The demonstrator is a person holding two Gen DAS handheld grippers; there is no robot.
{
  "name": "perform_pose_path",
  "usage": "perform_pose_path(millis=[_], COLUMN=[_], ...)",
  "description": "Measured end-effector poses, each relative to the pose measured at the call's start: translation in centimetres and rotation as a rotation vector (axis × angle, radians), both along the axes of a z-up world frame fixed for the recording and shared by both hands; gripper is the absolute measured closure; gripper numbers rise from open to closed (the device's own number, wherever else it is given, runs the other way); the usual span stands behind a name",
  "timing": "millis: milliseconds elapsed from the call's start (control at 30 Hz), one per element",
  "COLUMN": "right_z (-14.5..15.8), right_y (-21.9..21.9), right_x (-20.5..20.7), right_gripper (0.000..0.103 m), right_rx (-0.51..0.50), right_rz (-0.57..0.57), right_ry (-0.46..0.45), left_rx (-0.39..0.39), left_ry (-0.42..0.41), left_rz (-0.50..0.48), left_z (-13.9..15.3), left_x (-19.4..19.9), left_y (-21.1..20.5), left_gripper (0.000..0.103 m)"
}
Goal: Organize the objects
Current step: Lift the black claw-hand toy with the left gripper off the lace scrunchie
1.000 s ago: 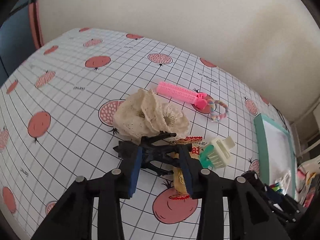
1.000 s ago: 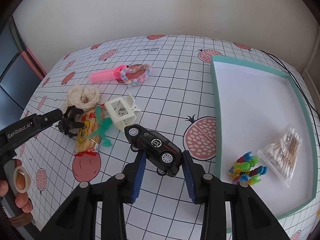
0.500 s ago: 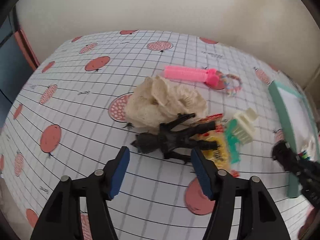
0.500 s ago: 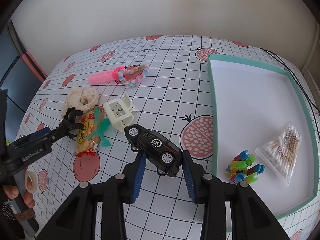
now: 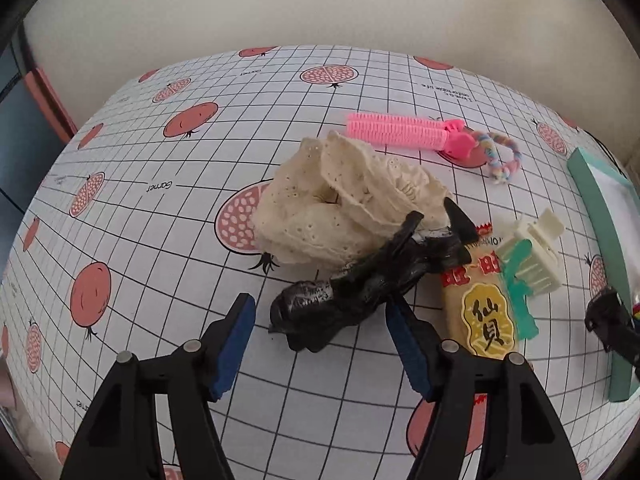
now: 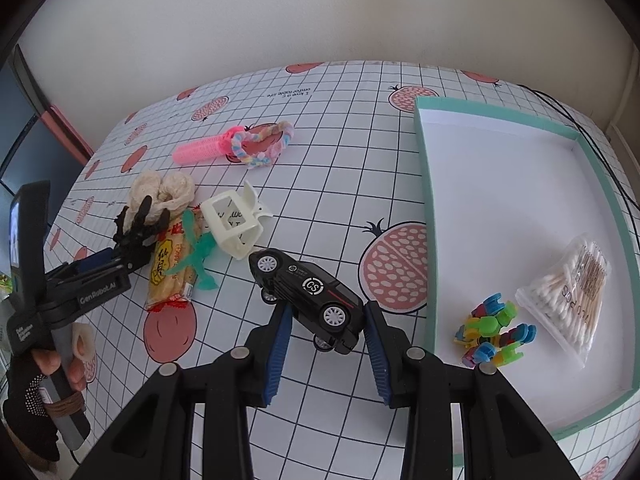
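Note:
My left gripper [image 5: 320, 320] is open, its pads on either side of a black toy figure [image 5: 360, 280] lying on the table against a cream lace cloth [image 5: 340, 204]. The figure also shows in the right wrist view [image 6: 136, 228], with the left gripper [image 6: 104, 264] reaching to it. My right gripper [image 6: 325, 328] is shut on a black toy car [image 6: 308, 292] and holds it above the table, left of the teal tray [image 6: 424, 216].
A snack packet [image 5: 480, 308], a green figure [image 5: 518, 292], a cream clip [image 5: 532, 248], a pink roller [image 5: 400, 132] and a pastel ring [image 5: 504, 156] lie nearby. The tray holds cotton swabs [image 6: 568, 288] and colourful blocks [image 6: 492, 332].
My left gripper opened, drew back from the black figure, then moved forward so the figure lies between its pads. The right gripper keeps the car, nearly still.

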State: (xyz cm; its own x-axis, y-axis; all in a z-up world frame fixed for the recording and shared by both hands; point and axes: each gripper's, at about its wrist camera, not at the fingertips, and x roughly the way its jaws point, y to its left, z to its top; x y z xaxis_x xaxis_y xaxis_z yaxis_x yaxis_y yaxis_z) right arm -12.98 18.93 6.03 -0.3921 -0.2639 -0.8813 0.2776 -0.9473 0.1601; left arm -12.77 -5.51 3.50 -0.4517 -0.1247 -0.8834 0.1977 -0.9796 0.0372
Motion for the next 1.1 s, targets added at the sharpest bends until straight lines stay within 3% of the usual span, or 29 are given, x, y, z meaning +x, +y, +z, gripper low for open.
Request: perform_pose_path(millis=[433,567,767,800,900,1100], right_z=[-0.6,-0.6,-0.4,-0.3,0.1,0.7], right_y=[-0.3,-0.2,-0.3,-0.3,-0.2,0.2], right_x=[-0.1,-0.2,0.0,0.0,0.1,0.2], right_gripper=[0.064,0.064,0.064,0.064,0.064,0.064], right_rx=[0.009,0.003,0.006,0.006,-0.005,-0.028], right_rz=[0.002,-0.001,0.009,0.009,0.009,0.005], right_ry=[-0.015,-0.018,-0.017,-0.014,-0.006,0.012], left_rx=[0.041,0.041,0.024,0.019,-0.012,0.003], left_ry=[0.022,0.020,0.013,0.011,0.016,0.048], left_rz=[-0.001,-0.009,-0.035,-0.047,-0.069,-0.071], left_z=[-0.7,-0.6,-0.5,-0.5,-0.1,1.2], left_x=[-1.0,-0.8,-0.4,-0.4,-0.1,0.6], left_y=[0.1,0.1,0.8,1.0,1.5,1.3], left_gripper=[0.035,0.050,0.054,0.068,0.069,0.071])
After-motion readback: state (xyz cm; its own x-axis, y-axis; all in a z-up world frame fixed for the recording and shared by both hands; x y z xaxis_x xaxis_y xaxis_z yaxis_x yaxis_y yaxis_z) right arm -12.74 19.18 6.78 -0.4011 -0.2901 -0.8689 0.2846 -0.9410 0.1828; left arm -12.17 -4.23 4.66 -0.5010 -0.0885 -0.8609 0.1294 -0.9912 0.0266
